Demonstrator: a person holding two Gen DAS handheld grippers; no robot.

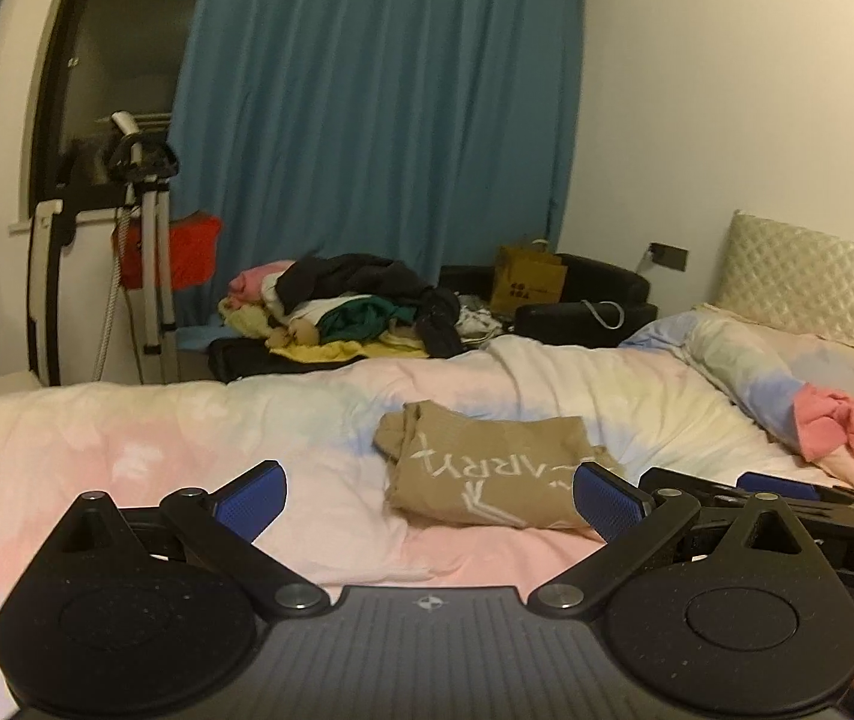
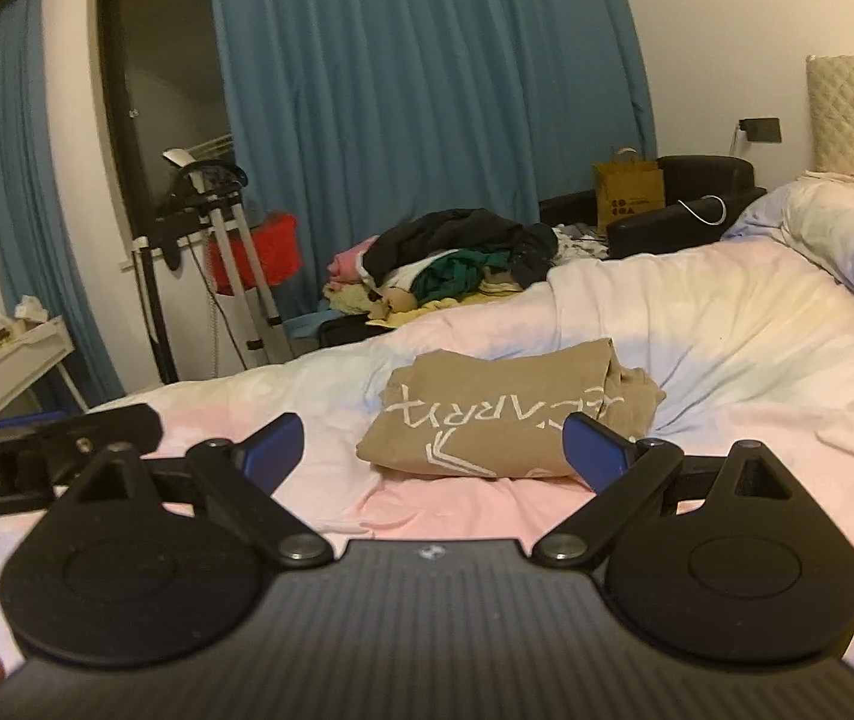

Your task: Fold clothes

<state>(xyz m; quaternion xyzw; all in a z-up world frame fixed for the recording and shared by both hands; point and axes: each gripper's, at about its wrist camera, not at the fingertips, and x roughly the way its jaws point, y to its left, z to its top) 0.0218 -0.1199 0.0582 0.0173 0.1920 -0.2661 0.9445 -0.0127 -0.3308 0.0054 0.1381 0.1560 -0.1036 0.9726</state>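
- Lying folded on the bed (image 1: 126,456), the tan shirt (image 1: 487,474) sits near the middle of the pastel duvet — a compact packet with white lettering up, one bunched edge at its far side.
- The left claw (image 1: 430,501) is released, its blue pads spread wide and gripping nothing; it hangs short of the shirt's near edge.
- The right claw (image 2: 433,447) is likewise spread and empty, just beside the left one and apart from the cloth.
- Judged from this, the fold on this shirt looks finished and both claws are clear of it.
- A heap of clothes (image 2: 457,264) lies beyond the bed, and a pink garment (image 1: 847,429) by the pillow — the next move likely calls for fetching one and spreading it flat.
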